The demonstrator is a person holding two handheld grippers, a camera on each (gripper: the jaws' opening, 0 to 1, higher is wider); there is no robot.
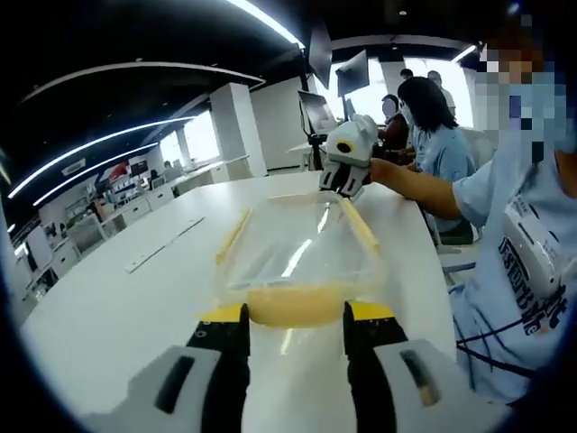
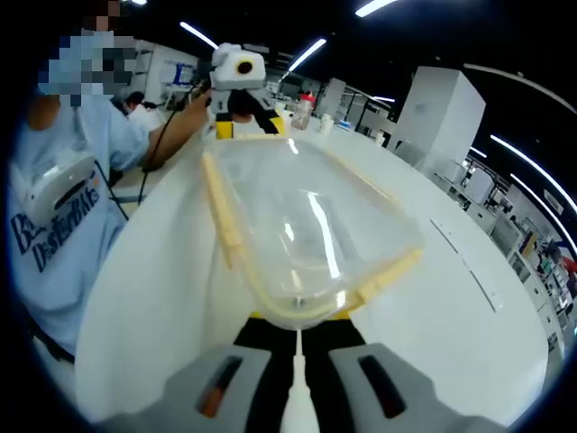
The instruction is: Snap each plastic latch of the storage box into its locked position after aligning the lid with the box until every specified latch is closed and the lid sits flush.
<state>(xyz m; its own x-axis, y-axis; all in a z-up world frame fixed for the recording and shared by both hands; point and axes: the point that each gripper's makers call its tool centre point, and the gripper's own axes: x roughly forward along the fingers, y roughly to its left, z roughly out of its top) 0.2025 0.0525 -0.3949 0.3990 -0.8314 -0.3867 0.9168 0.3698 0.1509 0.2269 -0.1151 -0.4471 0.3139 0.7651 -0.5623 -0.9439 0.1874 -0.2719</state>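
Observation:
A clear storage box [image 1: 297,244] with a see-through lid and pale yellow latches lies on the white table [image 1: 117,298]. Long latches [image 1: 233,236] run along its sides. My left gripper [image 1: 296,316] is open, its yellow-tipped jaws flanking the near end latch [image 1: 293,308]. At the far end, my right gripper [image 1: 347,167] sits against the box. In the right gripper view the box [image 2: 306,216] stretches away, and my right gripper [image 2: 297,338] is shut, its tips tucked under the near end latch [image 2: 297,311]. The left gripper [image 2: 236,81] sits at the far end.
The person [image 1: 514,225] holding both grippers stands at the table's side, also in the right gripper view [image 2: 63,207]. A thin flat strip [image 1: 162,244] lies on the table. Seated people [image 1: 433,126] and monitors [image 1: 352,72] are behind. Bottles [image 2: 306,108] stand far off.

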